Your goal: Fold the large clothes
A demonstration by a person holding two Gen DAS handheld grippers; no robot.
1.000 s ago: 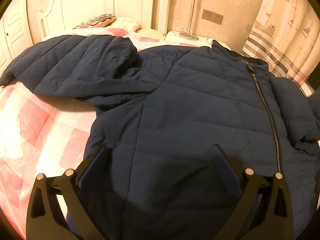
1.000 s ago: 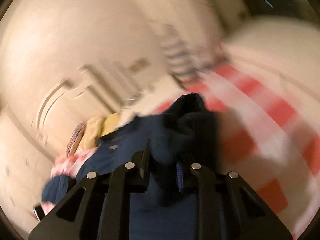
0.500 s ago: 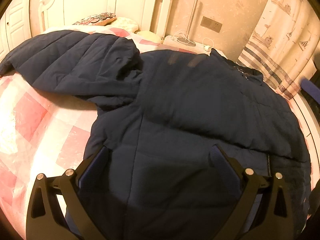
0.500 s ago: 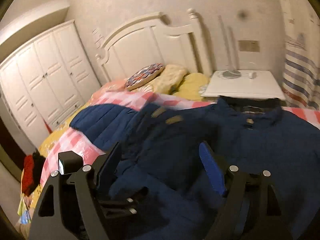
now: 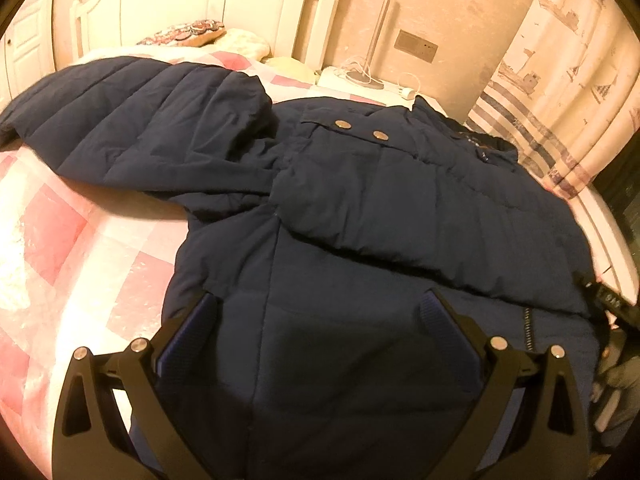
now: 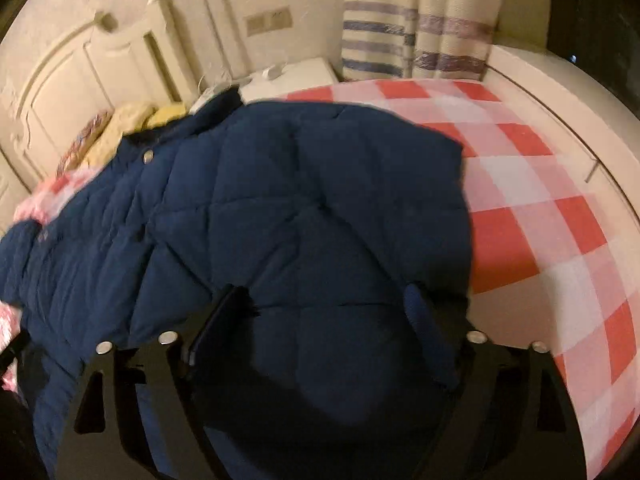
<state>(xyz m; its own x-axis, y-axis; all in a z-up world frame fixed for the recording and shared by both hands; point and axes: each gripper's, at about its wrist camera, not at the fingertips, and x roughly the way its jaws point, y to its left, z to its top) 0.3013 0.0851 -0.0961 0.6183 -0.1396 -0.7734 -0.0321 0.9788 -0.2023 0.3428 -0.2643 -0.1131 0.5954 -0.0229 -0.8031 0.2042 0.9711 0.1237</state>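
A large navy quilted jacket (image 5: 360,216) lies spread on a bed with a pink and white checked cover (image 5: 80,240). Its right sleeve (image 5: 400,184) is folded across the chest, cuff with two metal snaps at the top. Its other sleeve (image 5: 132,120) stretches out to the left. My left gripper (image 5: 318,312) is open and empty, just above the jacket's lower body. In the right wrist view the jacket (image 6: 304,216) fills the middle, and my right gripper (image 6: 326,308) is open and empty over its side.
A white headboard (image 5: 256,4) and pillows (image 5: 192,34) are at the back. A nightstand with a lamp (image 5: 372,40) stands beside it, and a striped curtain (image 5: 552,92) hangs at the right. The red checked cover (image 6: 540,220) lies to the jacket's right.
The right gripper carried the right sleeve over the jacket's chest, let it go and opened. It has pulled back to the jacket's right side. The left gripper stayed nearly still and open.
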